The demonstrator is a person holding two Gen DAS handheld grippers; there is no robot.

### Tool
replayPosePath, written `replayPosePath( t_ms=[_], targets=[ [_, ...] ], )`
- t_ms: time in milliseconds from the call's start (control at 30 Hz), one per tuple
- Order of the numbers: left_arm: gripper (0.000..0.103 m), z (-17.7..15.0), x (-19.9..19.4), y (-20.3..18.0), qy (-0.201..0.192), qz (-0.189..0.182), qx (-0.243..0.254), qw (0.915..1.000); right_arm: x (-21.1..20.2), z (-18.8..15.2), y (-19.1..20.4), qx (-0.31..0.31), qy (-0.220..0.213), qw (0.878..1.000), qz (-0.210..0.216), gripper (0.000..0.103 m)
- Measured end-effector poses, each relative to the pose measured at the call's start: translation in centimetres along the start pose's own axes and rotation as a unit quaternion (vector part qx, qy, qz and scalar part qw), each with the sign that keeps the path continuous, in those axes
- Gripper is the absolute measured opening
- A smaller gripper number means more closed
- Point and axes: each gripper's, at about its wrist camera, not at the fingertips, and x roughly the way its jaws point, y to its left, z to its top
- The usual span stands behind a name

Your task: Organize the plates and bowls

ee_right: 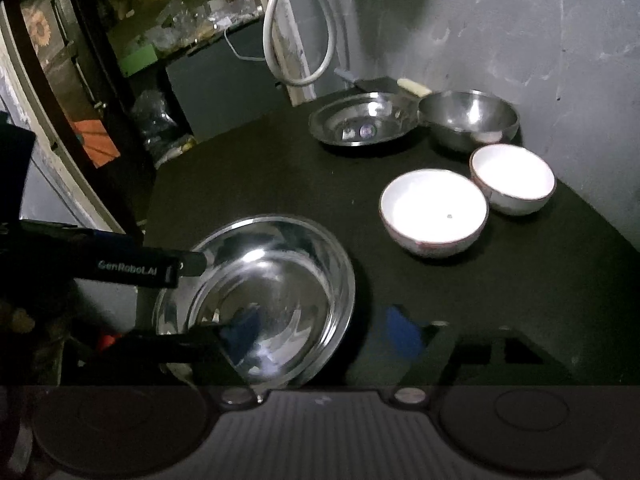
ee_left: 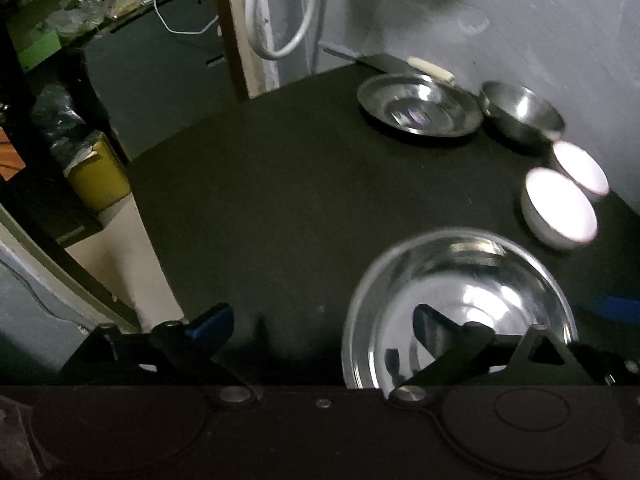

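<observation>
In the left wrist view the left gripper (ee_left: 320, 320) stands wide open with nothing held, its right finger (ee_left: 430, 322) over the near steel plate (ee_left: 460, 300) on the dark table (ee_left: 280, 200), whose near edge the gripper body hides. In the right wrist view the right gripper (ee_right: 320, 332) is also spread and empty, its left finger over that plate; the blue pads (ee_right: 400, 330) are blurred, and two white bowls (ee_right: 434, 210) sit beyond, well apart.

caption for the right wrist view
Right gripper open over a steel plate, two white bowls beyond.
</observation>
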Motion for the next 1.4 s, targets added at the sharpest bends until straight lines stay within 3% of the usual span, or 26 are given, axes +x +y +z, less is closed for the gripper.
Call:
replayPosePath(
  t_ms=[167, 433, 600, 800, 900, 1100, 1233, 1400],
  targets=[
    [0.102, 2.1, 1.1, 1.0, -0.025, -0.007, -0.020, 0.9994, 0.1, 1.3, -1.0, 0.007, -0.024, 1.000, -0.005, 0.100],
    [0.102, 7.3, 5.2, 2.7, -0.060, -0.042, -0.083, 0.9938, 1.9, 6.3, -3.3, 0.019, -0.085, 0.996, 0.021, 0.101],
    [0.102, 11.7, 9.3, 2.6, -0.065, -0.070, -0.137, 0.9859, 5.8, 10.9, -5.8, 0.071, -0.099, 0.991, 0.045, 0.089],
    [0.101, 15.4, 12.7, 0.8, -0.075, -0.090, -0.113, 0.9867, 11.7, 13.6, -7.8, 0.122, -0.076, 0.989, 0.043, 0.068],
    [0.099, 16.0, 13.9, 0.0, -0.071, -0.092, -0.100, 0.9881, 13.7, 13.7, -8.1, 0.138, -0.066, 0.988, 0.038, 0.063],
    [0.082, 16.1, 15.6, -0.6, -0.055, -0.092, -0.094, 0.9899, 15.9, 14.1, -7.8, 0.146, -0.059, 0.987, 0.019, 0.050],
    [0.075, 16.1, 16.2, -0.5, -0.053, -0.097, -0.107, 0.9881, 16.8, 14.5, -7.9, 0.160, -0.059, 0.985, 0.009, 0.047],
    [0.049, 16.5, 16.9, -0.7, -0.051, -0.100, -0.114, 0.9871, 17.8, 14.8, -8.5, 0.174, -0.061, 0.983, -0.005, 0.035]
  ],
)
